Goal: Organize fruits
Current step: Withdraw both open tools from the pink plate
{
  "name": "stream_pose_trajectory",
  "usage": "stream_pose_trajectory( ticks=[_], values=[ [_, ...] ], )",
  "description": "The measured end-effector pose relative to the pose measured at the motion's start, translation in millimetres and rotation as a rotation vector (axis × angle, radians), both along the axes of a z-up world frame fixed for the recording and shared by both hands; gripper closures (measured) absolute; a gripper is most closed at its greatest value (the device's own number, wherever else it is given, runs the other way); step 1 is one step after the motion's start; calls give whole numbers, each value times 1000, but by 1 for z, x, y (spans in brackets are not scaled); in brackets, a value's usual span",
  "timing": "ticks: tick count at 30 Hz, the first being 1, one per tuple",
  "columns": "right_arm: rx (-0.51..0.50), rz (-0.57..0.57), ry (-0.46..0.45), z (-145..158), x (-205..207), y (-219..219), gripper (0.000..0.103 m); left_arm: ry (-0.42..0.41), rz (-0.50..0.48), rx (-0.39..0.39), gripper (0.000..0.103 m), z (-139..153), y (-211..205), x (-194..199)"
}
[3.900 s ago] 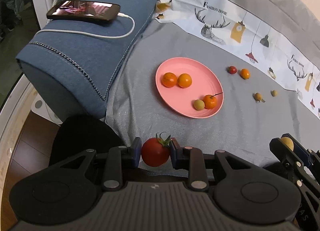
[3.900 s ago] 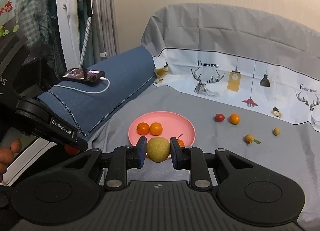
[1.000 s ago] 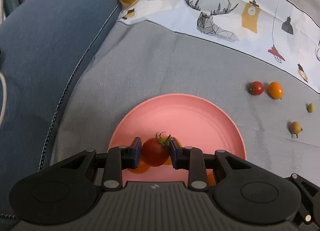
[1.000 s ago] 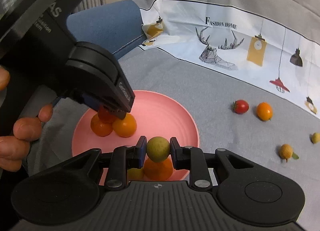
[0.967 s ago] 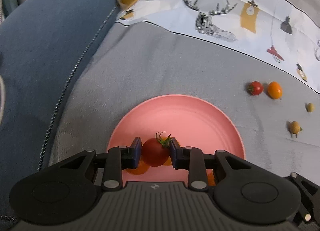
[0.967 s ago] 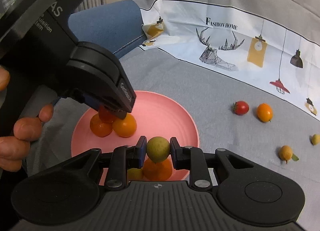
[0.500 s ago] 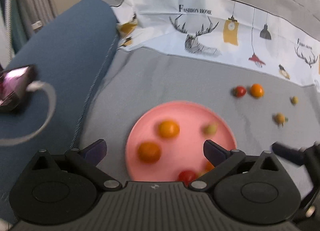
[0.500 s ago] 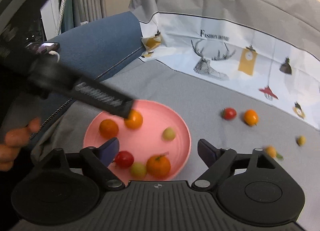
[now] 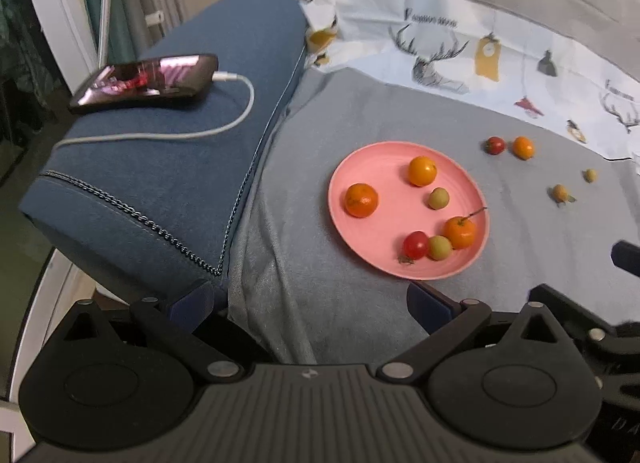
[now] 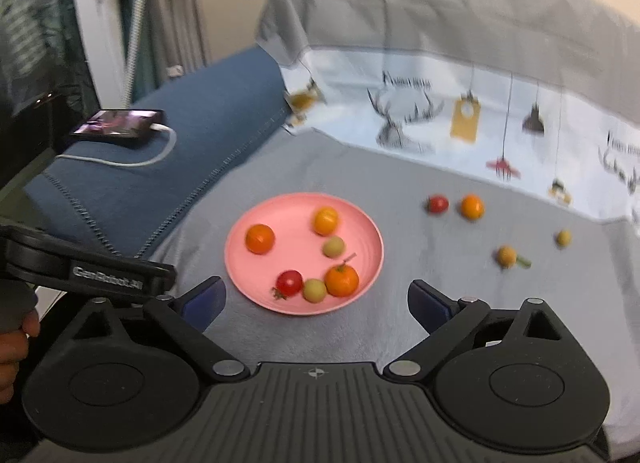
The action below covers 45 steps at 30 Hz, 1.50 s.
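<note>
The pink plate (image 9: 348, 179) holds six small fruits; both hand-held grippers (image 9: 310, 299) (image 10: 316, 301) gape apart, gripping nothing.

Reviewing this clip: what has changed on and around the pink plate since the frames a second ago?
Both grippers let go. The left gripper dropped its red tomato onto the pink plate, the right gripper its green fruit; both are now open and pulled back. The two oranges that touched now lie apart. The four fruits on the grey cloth and the phone stayed put.
</note>
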State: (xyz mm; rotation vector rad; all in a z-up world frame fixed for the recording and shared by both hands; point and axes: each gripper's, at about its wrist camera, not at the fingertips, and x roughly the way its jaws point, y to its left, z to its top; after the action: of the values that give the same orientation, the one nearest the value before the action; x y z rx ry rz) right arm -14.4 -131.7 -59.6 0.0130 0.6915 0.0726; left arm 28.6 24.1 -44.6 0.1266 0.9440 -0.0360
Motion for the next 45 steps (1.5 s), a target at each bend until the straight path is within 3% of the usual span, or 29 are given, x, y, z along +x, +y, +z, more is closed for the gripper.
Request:
stream_pose_trajectory(
  ticks=[5, 22, 45],
  values=[
    [-27, 10, -61, 18, -28, 7, 4, -65, -16, -5, 0, 17, -2, -28],
    [-12, -20, -189, 43, -83, 5, 3, -169, -9, -14, 0, 51, 1, -77],
    [-4, -25, -188, 45, -87, 4, 3, -158, -18, -5, 0, 52, 0, -77]
  ],
)
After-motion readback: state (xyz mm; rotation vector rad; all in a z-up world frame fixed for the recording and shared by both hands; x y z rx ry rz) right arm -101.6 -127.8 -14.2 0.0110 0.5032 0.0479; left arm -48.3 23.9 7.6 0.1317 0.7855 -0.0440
